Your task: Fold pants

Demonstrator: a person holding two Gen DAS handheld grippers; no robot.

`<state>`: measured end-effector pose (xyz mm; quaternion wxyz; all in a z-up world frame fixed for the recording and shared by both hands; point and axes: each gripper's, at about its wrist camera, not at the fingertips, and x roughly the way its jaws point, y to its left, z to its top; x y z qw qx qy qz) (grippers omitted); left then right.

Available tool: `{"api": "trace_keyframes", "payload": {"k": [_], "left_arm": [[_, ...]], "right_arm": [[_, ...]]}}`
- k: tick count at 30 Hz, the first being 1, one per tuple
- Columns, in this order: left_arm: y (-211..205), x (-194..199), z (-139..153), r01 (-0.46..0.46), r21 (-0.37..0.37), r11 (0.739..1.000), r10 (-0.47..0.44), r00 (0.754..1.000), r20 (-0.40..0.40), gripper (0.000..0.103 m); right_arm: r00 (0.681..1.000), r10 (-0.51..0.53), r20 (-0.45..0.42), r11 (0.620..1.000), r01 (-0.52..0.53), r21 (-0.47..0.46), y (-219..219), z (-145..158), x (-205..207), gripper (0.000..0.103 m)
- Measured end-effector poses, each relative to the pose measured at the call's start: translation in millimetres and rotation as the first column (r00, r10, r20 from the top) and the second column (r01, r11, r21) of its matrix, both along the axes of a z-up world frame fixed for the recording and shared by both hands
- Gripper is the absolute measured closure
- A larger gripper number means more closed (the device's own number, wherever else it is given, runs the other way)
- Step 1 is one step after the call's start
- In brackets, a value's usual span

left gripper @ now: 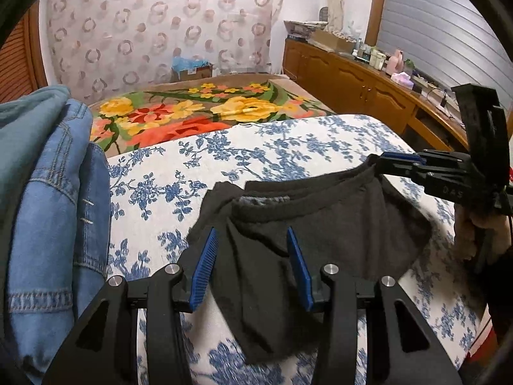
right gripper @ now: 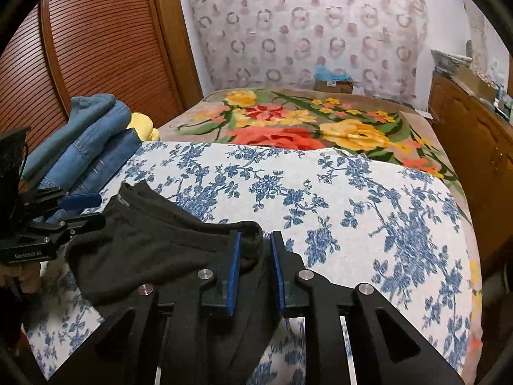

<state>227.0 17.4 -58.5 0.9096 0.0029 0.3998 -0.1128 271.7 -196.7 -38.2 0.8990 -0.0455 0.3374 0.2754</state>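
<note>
Gripping state, right gripper [right gripper: 253, 256]: the black pants [right gripper: 154, 240] waistband edge is pinched between nearly closed blue pads.
Left gripper [left gripper: 251, 256]: fingers are spread wide, nothing clamped, pants fabric seen between them.
Pants: draped on the blue-floral sheet [right gripper: 352, 199], toward 9 o'clock in the right view.
Denim stack [left gripper: 54, 192]: at 9 o'clock.
Flowered blanket [left gripper: 198, 112]: at 12 o'clock, farthest.

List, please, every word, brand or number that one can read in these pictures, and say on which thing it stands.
"GenRobot.AI": on the body of the left gripper, seen from the right wrist.
"DAS": faint raised letters on the right gripper; uncertain reading.
Cardboard box label: too small to read.
</note>
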Motion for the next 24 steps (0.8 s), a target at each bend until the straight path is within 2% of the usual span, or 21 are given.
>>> {"api": "trace_keyframes", "payload": {"k": [10, 17, 24], "left_arm": [[3, -36, -1, 0.006, -0.014, 1.000, -0.006, 1.000, -0.011, 0.057], [4, -53, -6, 0.007, -0.024, 1.000, -0.008, 1.000, -0.022, 0.057], [1, -60, -14, 0.016, -0.020, 1.000, -0.017, 0.999, -0.045, 0.057]], "right_arm": [[0.999, -0.025, -0.025, 1.000, 0.025, -0.005, -27, -1, -51, 0.069], [0.998, -0.026, -0.049, 1.000, 0.026, 0.003, -41, -3, -82, 0.066], [0.996, -0.003, -0.086, 1.000, 0.003, 0.005, -38, -11, -96, 0.066]]}}
